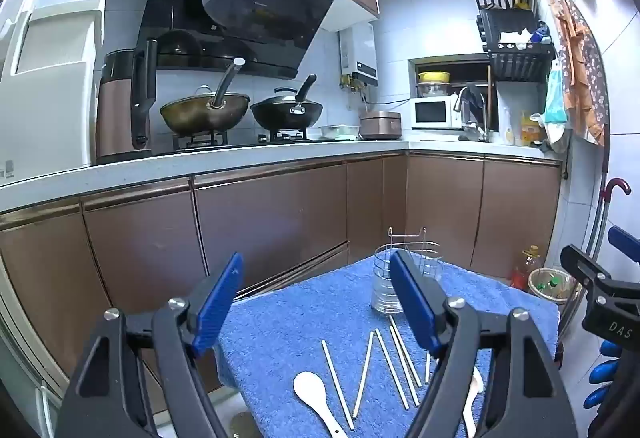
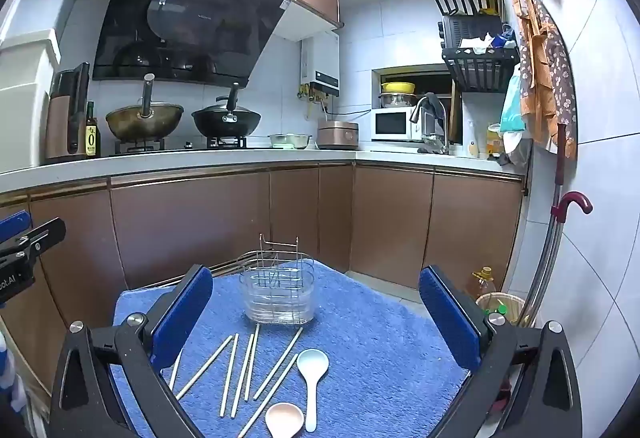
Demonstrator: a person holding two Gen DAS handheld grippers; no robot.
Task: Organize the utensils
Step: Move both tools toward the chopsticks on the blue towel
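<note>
On the blue towel (image 2: 360, 338) lie seven chopsticks (image 2: 229, 374) and two spoons, one white (image 2: 312, 378), one pink (image 2: 284, 418), all loose just before the wire utensil holder (image 2: 280, 294). Both grippers, left (image 1: 320, 310) and right (image 2: 316, 318), hover above with jaws spread, holding nothing.

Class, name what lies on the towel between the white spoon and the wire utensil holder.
Right wrist view: only chopstick ends on the blue towel separate the white spoon from the holder.
</note>
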